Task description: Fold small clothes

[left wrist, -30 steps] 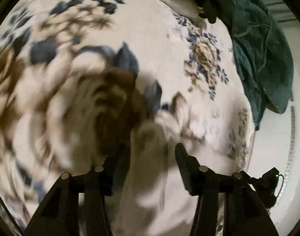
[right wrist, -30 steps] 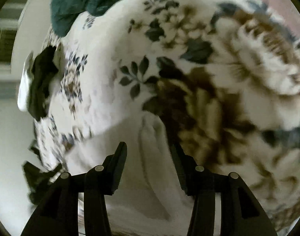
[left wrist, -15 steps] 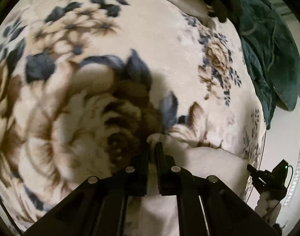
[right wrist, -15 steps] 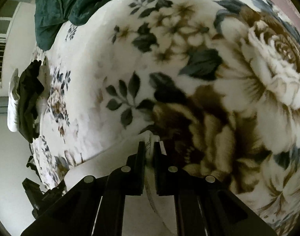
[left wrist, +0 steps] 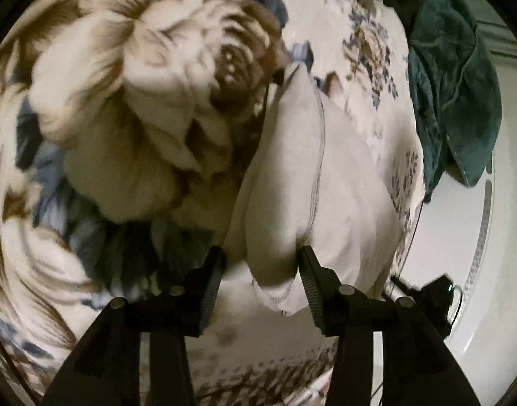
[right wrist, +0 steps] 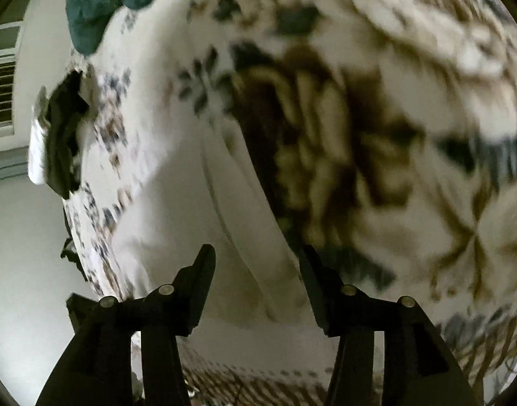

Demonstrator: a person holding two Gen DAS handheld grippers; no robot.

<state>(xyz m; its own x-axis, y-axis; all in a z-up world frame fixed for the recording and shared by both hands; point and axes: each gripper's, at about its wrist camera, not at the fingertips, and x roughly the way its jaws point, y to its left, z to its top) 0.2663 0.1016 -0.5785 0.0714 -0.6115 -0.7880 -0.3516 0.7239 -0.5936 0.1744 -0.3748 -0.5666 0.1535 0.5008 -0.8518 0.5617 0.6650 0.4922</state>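
Note:
A small white garment [left wrist: 312, 182] with a stitched hem lies folded over on the floral blanket [left wrist: 123, 101]. My left gripper [left wrist: 260, 270] is open, its jaws apart on either side of the garment's near end. In the right wrist view the same white garment [right wrist: 197, 209] lies in front of my right gripper [right wrist: 256, 270], which is open with the cloth's edge between its spread jaws. Neither gripper pinches the cloth. The right view is blurred.
A dark green cloth [left wrist: 454, 77] lies at the blanket's far edge and shows in the right wrist view [right wrist: 99, 3]. A black and white pile of clothes [right wrist: 58, 138] sits at the bed's edge. A black device with a green light [left wrist: 434, 294] is at right.
Both grippers were shut on the white garment's edge half a second ago. Both have now opened and let go, and the garment lies folded on the blanket.

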